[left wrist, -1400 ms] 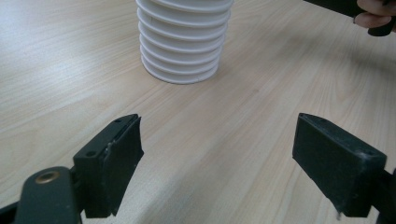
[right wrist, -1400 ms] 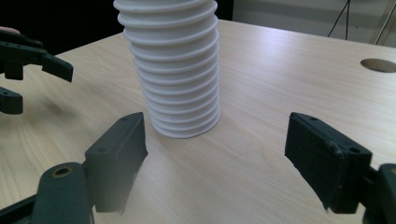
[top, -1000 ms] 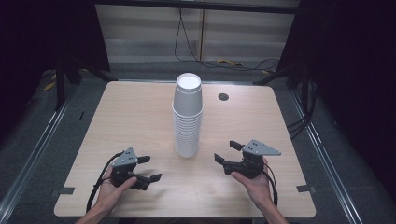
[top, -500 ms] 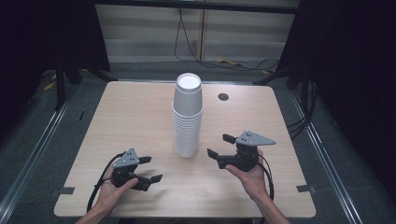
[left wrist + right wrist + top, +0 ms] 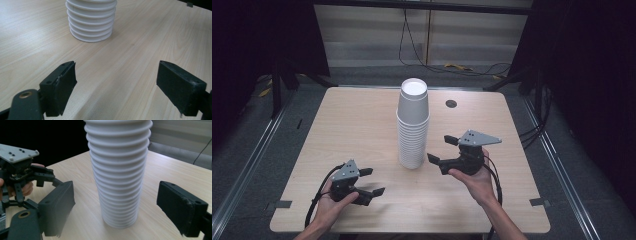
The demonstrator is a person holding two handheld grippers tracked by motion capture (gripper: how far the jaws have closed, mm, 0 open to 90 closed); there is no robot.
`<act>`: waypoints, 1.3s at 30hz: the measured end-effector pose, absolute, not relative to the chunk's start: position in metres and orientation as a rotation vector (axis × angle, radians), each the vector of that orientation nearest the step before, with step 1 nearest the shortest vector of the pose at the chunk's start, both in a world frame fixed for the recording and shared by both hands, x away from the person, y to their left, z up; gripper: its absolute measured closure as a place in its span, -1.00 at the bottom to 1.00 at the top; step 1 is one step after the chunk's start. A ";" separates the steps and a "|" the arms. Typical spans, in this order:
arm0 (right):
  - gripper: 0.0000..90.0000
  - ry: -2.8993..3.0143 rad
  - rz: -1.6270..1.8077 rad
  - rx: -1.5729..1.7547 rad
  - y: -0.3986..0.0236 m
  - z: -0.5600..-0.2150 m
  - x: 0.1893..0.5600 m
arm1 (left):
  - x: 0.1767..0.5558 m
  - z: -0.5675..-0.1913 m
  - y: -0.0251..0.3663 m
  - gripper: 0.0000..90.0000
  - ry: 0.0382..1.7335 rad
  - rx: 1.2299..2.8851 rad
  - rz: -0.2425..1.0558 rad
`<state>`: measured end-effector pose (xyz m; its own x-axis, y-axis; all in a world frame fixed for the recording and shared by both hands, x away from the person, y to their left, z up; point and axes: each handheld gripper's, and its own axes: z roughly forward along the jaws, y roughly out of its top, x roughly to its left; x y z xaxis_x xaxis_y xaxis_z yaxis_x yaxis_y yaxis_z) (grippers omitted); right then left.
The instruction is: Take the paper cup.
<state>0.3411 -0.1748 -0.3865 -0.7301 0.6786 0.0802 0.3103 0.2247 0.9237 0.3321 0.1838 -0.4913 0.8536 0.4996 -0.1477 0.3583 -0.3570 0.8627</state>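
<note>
A tall stack of white paper cups (image 5: 413, 125) stands upright in the middle of the wooden table (image 5: 357, 120). My right gripper (image 5: 438, 149) is held above the table just right of the stack, pointing at it with its jaws open. In the right gripper view the stack (image 5: 118, 175) rises close ahead between the two spread jaws (image 5: 116, 207), untouched. My left gripper (image 5: 376, 181) rests low near the front edge, left of the stack, open and holding nothing. Beyond the left gripper's (image 5: 116, 85) jaws, that gripper's view has the foot of the stack (image 5: 91, 22).
A small dark round grommet (image 5: 451, 103) sits in the tabletop behind and right of the stack. Bare wood lies left and right of the cups. Cables run over the floor behind the table, and dark curtains close off both sides.
My right gripper has risen off the table and moved in toward the cup stack. The left gripper and the stack have stayed where they were.
</note>
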 end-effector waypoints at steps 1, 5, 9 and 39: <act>-0.68 2.163 1.514 0.915 -0.174 -0.384 0.342 | 0.332 -0.491 0.184 -0.65 0.631 1.982 0.170; -0.68 2.142 1.537 0.894 -0.170 -0.371 0.346 | 0.331 -0.491 0.184 -0.65 0.628 1.983 0.169; -0.68 2.129 1.540 0.872 -0.168 -0.360 0.349 | 0.332 -0.491 0.184 -0.65 0.630 1.983 0.171; -0.66 2.170 1.558 0.795 -0.160 -0.296 0.379 | 0.332 -0.492 0.186 -0.64 0.636 1.986 0.190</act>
<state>0.3793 -0.1597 -0.2956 -0.7800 0.6245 0.0386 0.2362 0.2367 0.9424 0.3321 0.1855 -0.4915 0.8492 0.5107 -0.1339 0.3535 -0.3616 0.8627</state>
